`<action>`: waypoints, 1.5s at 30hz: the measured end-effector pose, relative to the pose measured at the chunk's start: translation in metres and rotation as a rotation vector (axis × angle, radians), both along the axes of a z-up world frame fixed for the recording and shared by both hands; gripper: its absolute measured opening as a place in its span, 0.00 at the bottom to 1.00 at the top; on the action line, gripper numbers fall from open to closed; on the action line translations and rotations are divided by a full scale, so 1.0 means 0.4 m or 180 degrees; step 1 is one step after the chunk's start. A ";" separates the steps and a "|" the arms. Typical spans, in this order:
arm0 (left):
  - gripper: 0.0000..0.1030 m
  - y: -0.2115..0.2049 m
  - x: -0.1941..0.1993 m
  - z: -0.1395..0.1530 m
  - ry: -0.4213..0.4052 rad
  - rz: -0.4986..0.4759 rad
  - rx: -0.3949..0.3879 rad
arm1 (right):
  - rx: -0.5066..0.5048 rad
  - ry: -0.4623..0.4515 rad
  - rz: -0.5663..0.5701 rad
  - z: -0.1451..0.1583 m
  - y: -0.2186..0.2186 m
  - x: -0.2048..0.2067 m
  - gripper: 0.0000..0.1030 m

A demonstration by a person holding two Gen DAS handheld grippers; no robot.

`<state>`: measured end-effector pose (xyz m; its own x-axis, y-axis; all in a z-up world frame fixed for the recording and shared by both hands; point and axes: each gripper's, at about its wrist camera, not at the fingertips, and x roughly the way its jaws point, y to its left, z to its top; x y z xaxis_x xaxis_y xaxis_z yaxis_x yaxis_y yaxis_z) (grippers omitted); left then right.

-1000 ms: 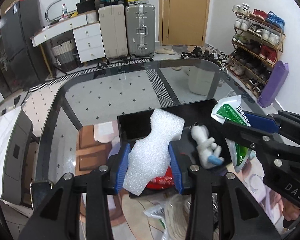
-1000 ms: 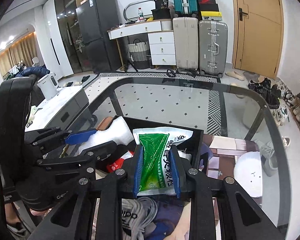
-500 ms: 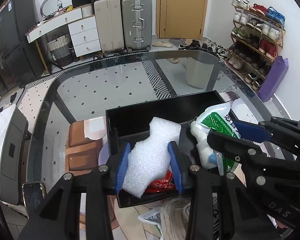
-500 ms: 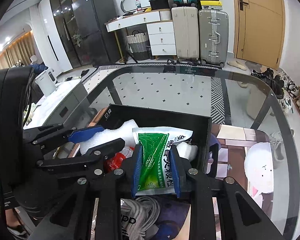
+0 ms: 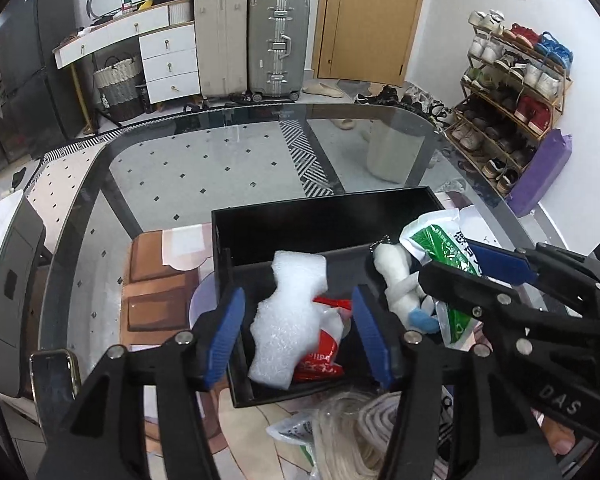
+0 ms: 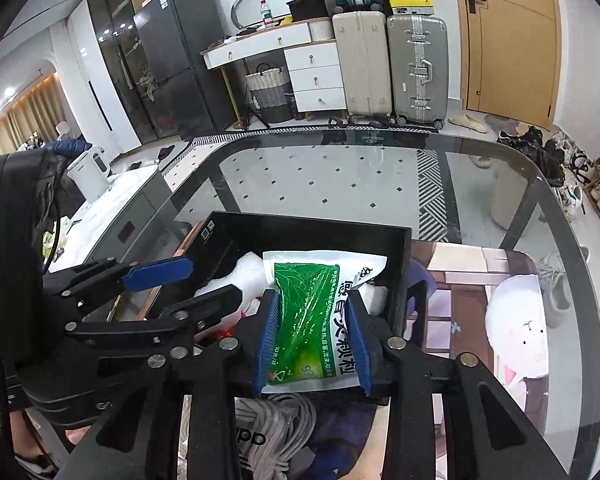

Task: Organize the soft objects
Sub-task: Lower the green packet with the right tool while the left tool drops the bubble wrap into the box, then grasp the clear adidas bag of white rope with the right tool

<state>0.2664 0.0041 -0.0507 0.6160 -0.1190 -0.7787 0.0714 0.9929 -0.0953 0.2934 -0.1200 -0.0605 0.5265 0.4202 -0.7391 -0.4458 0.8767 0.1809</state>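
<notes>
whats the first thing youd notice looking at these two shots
The black box on the glass table, crammed with soft things: a white foam piece lies free between the left gripper's jaws, which have just been opening. Beside it, the right gripper has a green and white packet between its pads, its jaws also just opening. Behind stand two suitcases by a wooden door.

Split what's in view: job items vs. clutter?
Job:
- black box
- white foam piece, inside it
- green pouch, between right gripper jaws
- white plush toy
- red packet

Lying about:
- phone
- suitcases
- shoe rack
</notes>
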 end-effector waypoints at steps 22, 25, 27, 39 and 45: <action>0.74 0.034 -0.169 0.057 -0.0123 -0.0078 0.0209 | -0.0130 0.0402 0.0435 -0.007 -0.014 -0.145 0.44; 0.74 0.042 -0.194 0.046 -0.0118 0.0000 0.0252 | -0.0217 0.0434 0.0493 -0.031 -0.006 -0.169 0.44; 0.74 0.041 -0.209 0.036 -0.0108 -0.0008 0.0287 | -0.0215 0.0487 0.0521 -0.048 -0.002 -0.176 0.44; 0.74 0.031 -0.272 -0.044 0.0013 -0.0118 0.0529 | -0.0323 0.0508 0.0641 -0.085 0.057 -0.194 0.65; 0.74 0.040 -0.259 -0.045 0.0035 -0.0054 0.0563 | -0.0349 0.0467 0.0627 -0.089 0.073 -0.193 0.65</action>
